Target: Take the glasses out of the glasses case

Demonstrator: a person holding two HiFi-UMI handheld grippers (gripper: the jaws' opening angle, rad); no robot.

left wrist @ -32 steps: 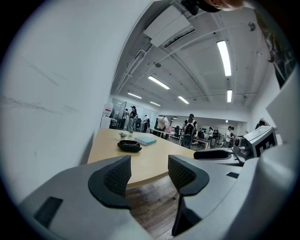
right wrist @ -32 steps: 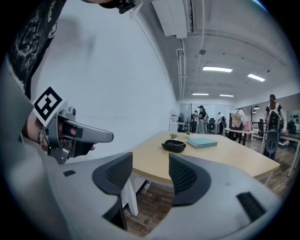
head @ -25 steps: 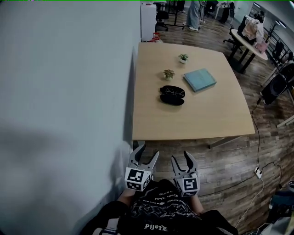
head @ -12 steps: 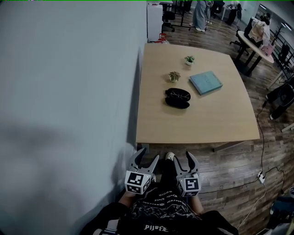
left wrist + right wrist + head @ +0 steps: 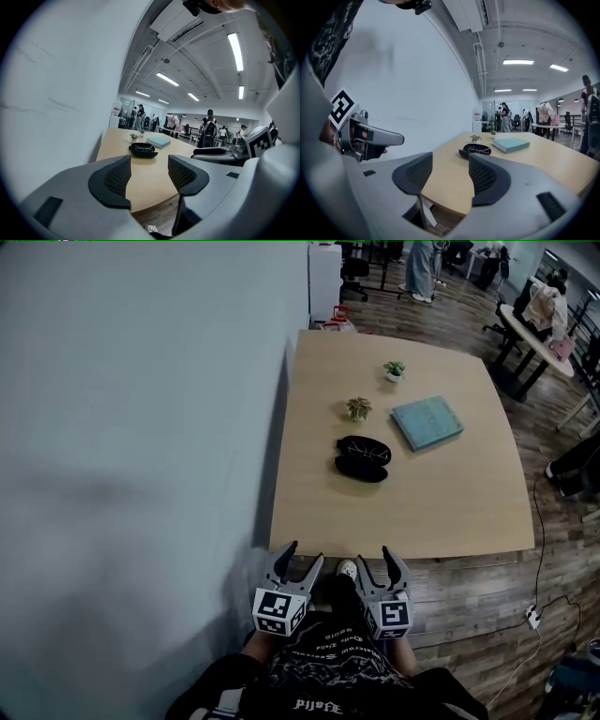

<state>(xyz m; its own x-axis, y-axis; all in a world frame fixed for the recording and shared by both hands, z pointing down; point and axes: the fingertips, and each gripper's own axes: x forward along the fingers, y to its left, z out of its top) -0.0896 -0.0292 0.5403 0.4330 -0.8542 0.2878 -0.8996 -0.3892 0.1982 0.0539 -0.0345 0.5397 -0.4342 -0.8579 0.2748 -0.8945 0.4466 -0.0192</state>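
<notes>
Standing at the left is a pale wall (image 5: 141,427), with the wooden table (image 5: 412,512) against it. Before the table's near edge, the left gripper (image 5: 302,561) holds its jaws wide apart with nothing between them, and the right gripper (image 5: 375,562) just beside it is the same. The black glasses case (image 5: 362,460) lies open near the table's middle with the glasses (image 5: 366,450) inside, well apart from both grippers. A teal book (image 5: 427,423) lies to its right.

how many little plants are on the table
2. The near plant stands just beyond the glasses case. The far plant stands farther back, beyond the book. Nothing on the table looks tall enough to hide another.
</notes>
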